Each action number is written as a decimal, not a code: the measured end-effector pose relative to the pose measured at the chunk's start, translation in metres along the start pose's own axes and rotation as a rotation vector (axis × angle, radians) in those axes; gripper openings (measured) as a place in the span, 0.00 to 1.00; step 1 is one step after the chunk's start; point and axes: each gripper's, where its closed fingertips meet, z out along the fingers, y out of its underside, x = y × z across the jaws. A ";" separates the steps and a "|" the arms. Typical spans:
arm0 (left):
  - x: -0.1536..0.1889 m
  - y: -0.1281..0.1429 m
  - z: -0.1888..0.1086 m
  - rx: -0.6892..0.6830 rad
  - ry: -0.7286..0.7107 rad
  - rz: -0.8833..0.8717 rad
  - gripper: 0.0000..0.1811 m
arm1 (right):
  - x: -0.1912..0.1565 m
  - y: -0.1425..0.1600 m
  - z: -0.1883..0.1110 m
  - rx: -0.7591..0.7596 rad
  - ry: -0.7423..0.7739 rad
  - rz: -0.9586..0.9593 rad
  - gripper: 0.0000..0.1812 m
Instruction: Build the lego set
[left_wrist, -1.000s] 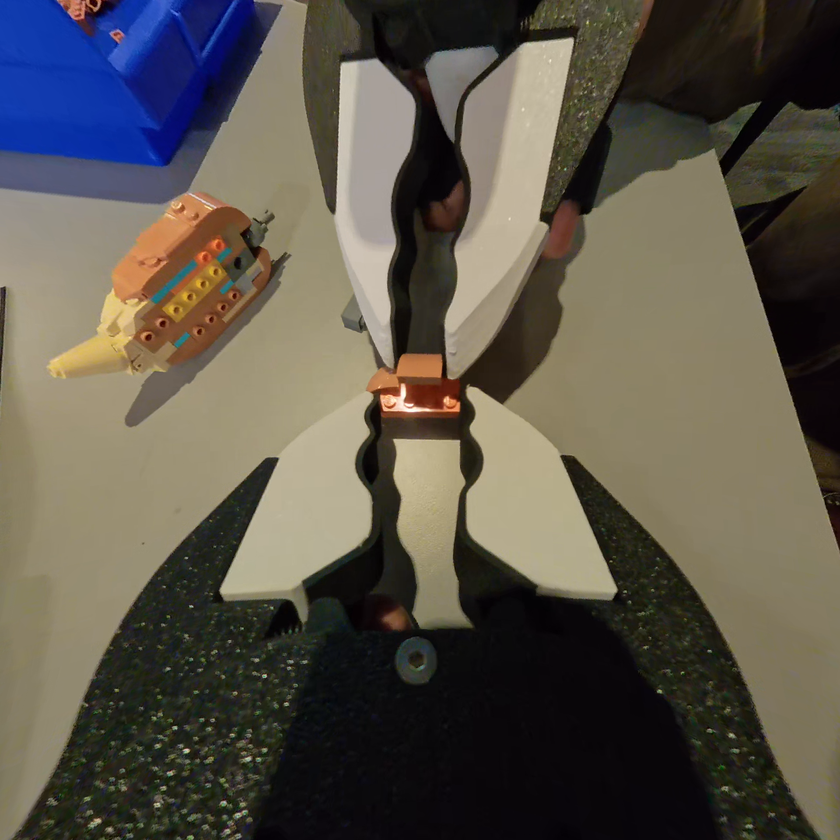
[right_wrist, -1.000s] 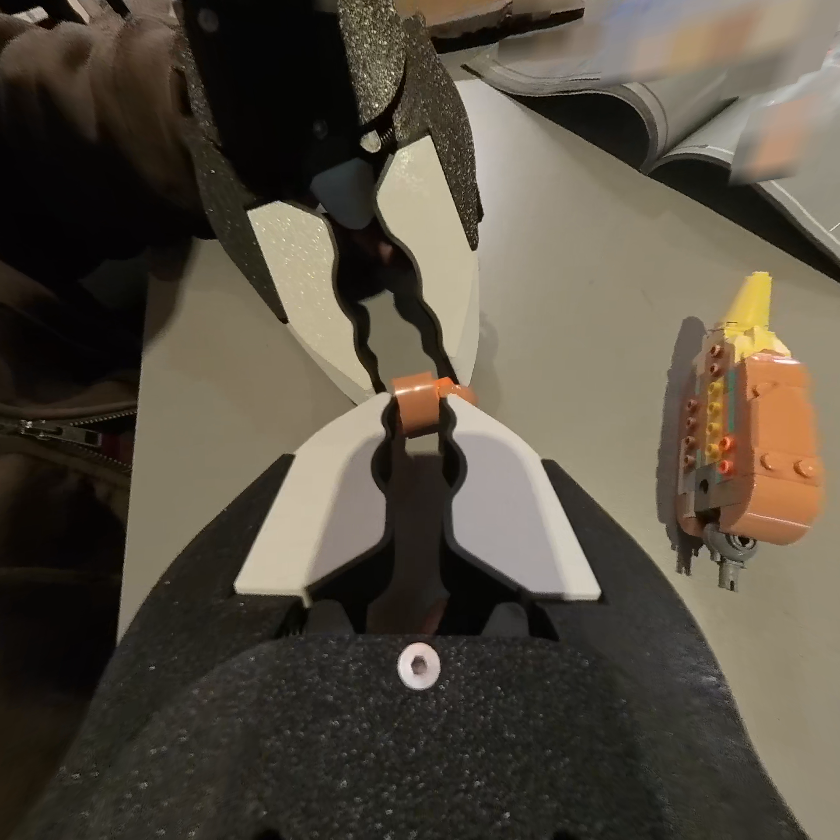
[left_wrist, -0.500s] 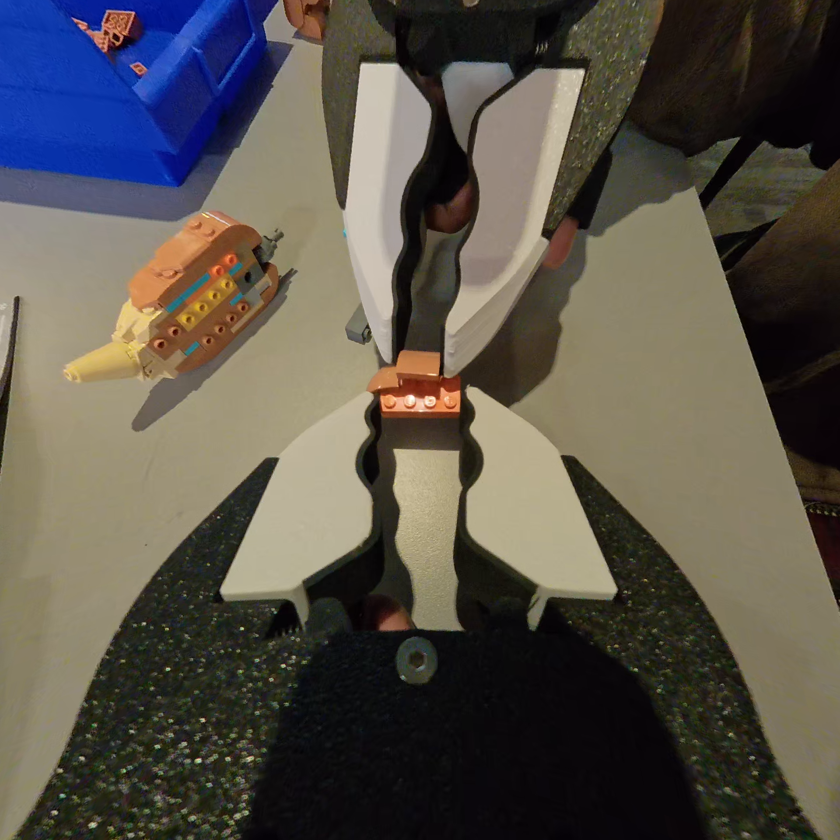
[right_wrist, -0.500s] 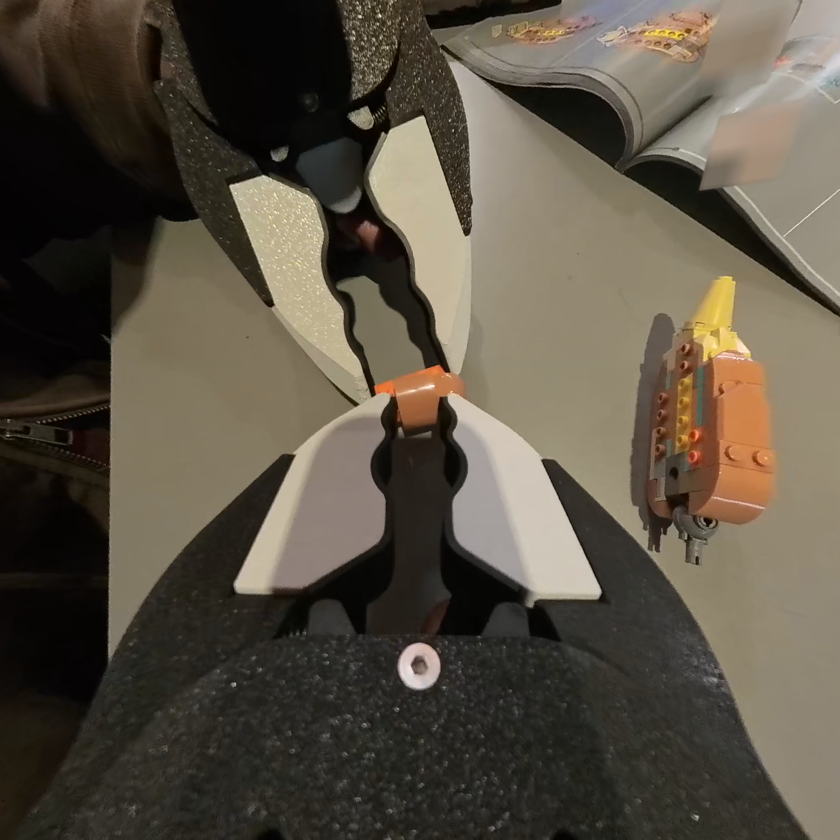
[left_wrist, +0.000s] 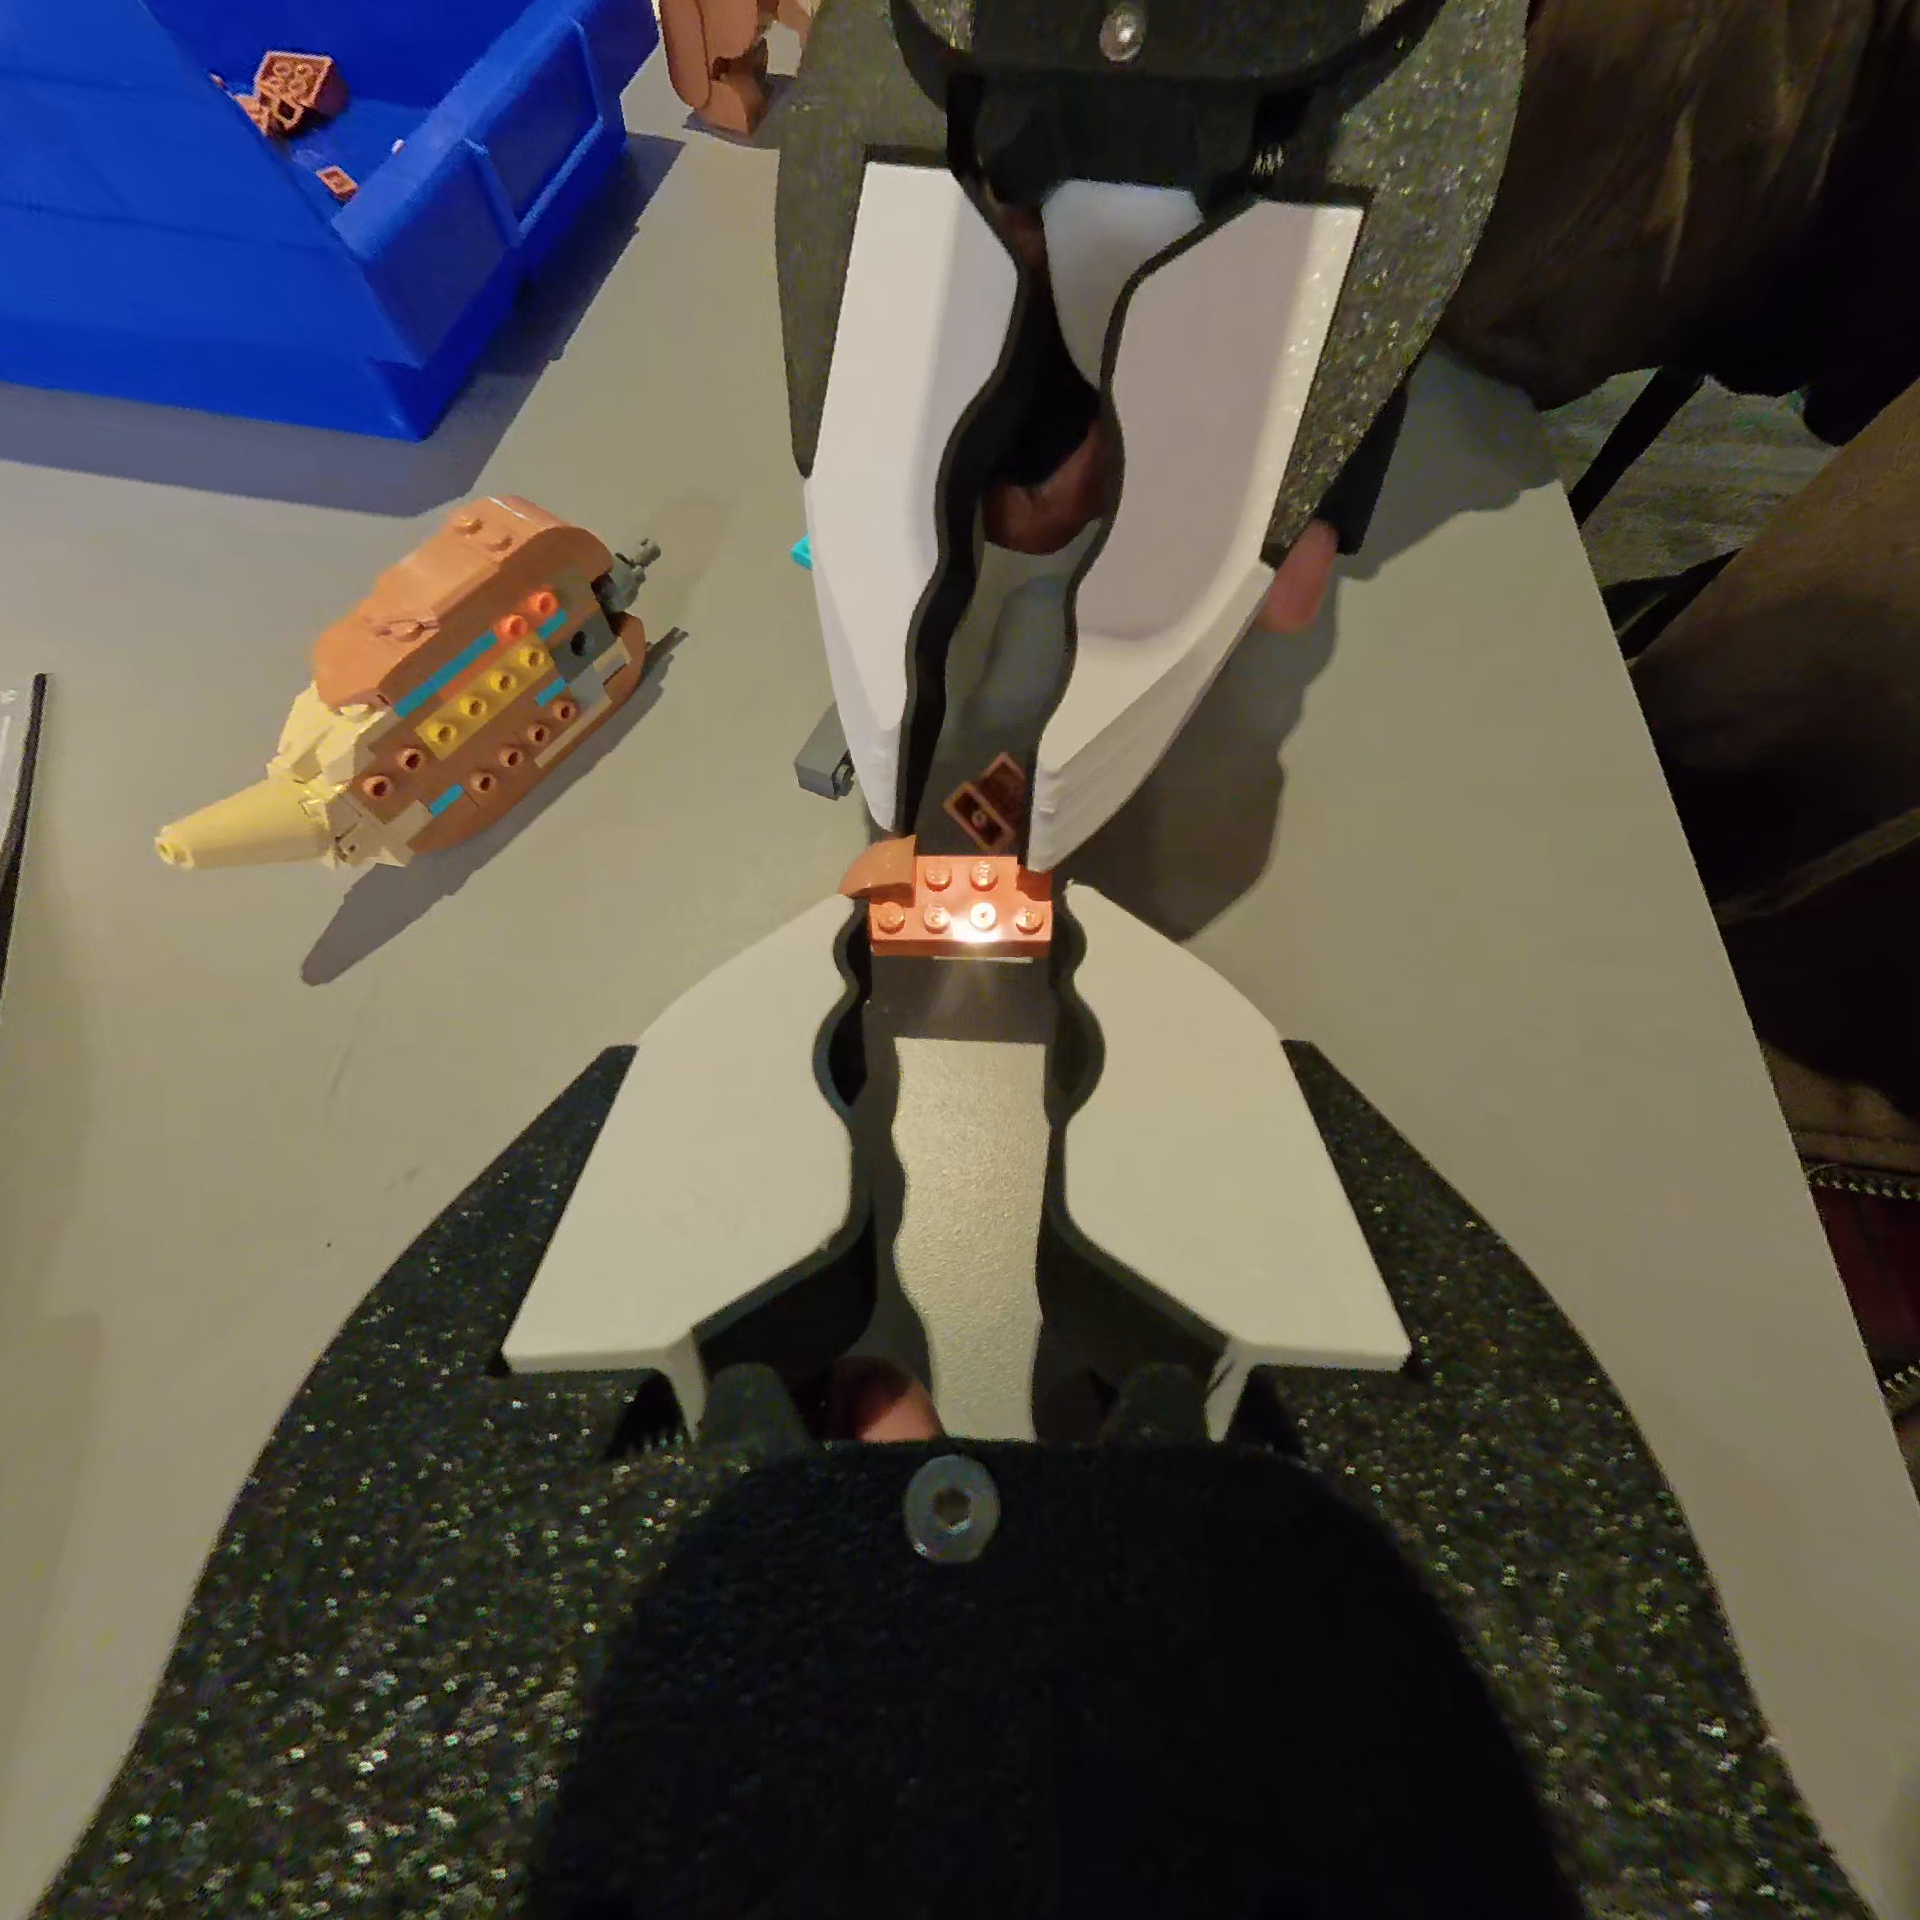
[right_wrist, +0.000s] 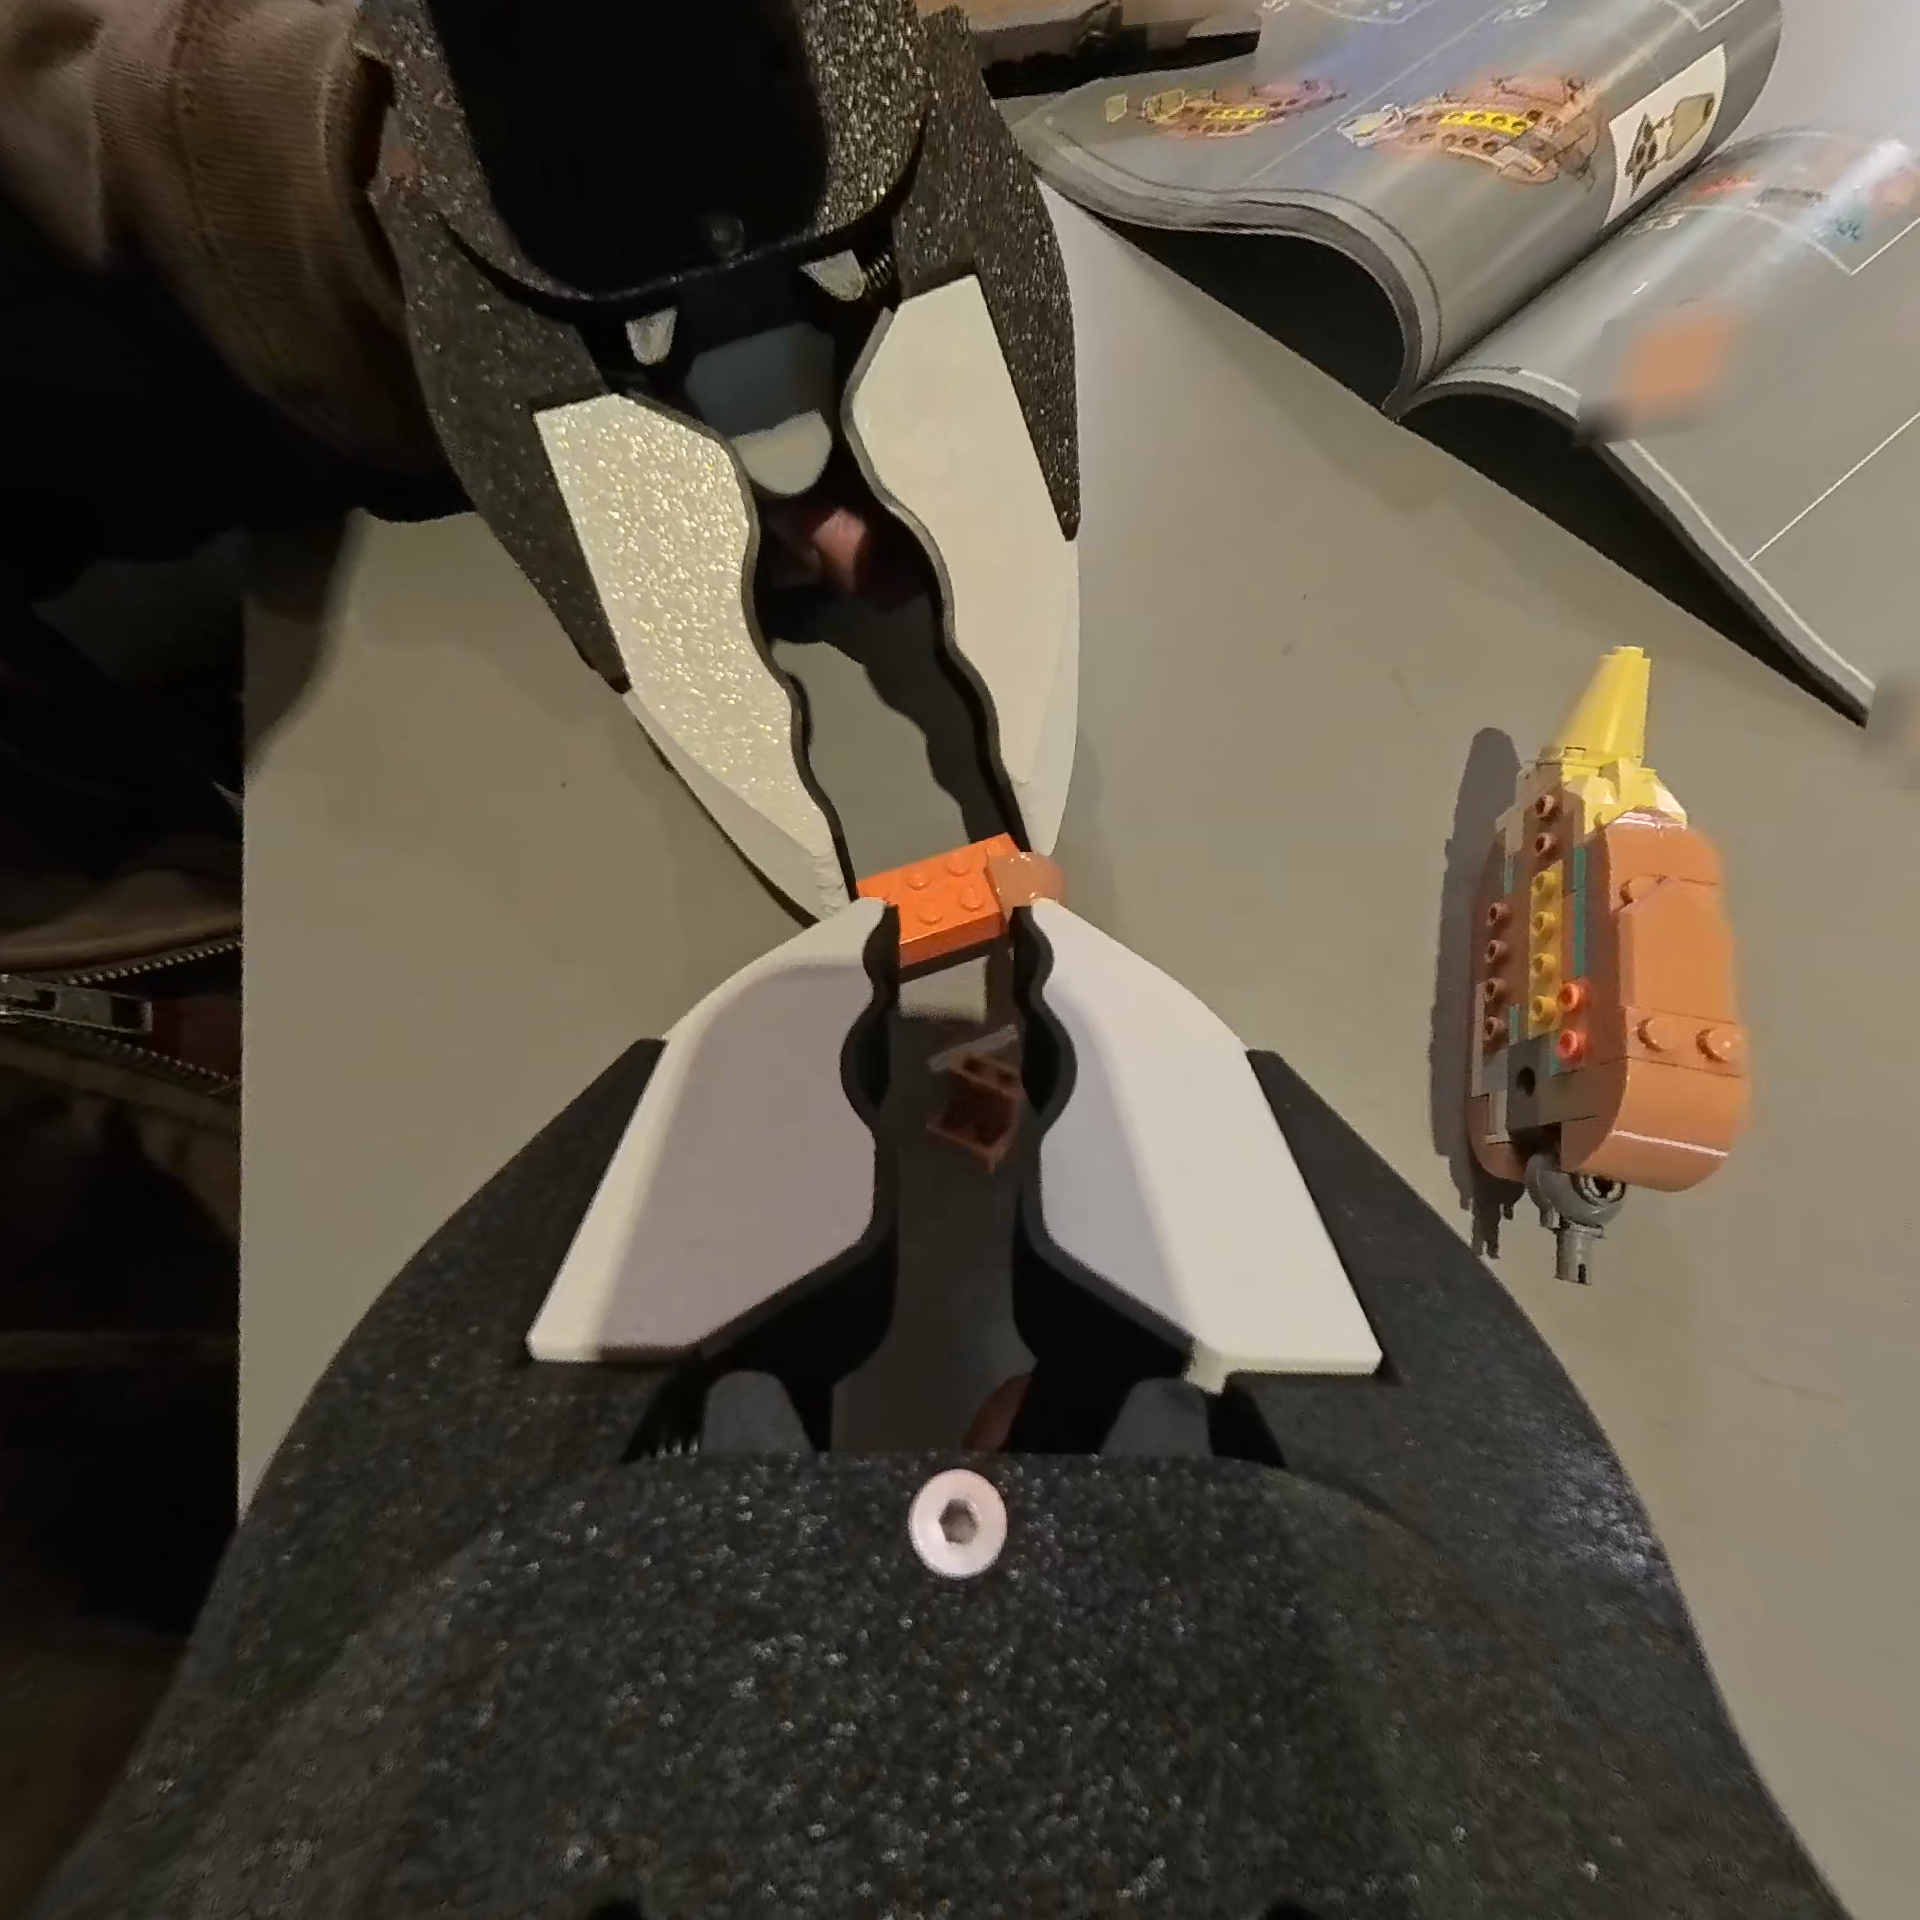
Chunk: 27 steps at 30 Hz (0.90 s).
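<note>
My left gripper is shut on a reddish-brown studded plate, held by its two ends above the grey table. A small curved brown slope sits on the plate's left end. My right gripper faces it tip to tip, with its jaws a little apart and nothing held between them. Its tips touch the far edge of the plate. A small dark brown brick is loose below, between the right fingers, and it also shows in the left wrist view. The part-built brown and yellow model lies on its side nearby.
A blue bin with loose brown pieces stands at the back left. An open instruction booklet lies beyond the model. A small grey piece and a teal piece lie beside the right gripper. The table's edge runs close on the right. My left and right fingertips are right by each other.
The small brown brick that the right gripper held against the plate has come free and dropped below. The plate's studs now show bare, and both grippers have lifted slightly.
</note>
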 end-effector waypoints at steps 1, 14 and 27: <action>0.000 0.000 0.000 -0.005 -0.004 0.002 0.18 | 0.001 0.000 -0.001 -0.001 0.007 -0.004 0.12; 0.000 0.015 0.005 -0.108 -0.015 0.024 0.18 | 0.009 0.048 -0.030 -0.096 0.027 0.047 0.14; -0.003 0.026 0.008 -0.178 -0.041 0.042 0.18 | -0.002 0.051 -0.004 -0.205 0.136 0.000 0.12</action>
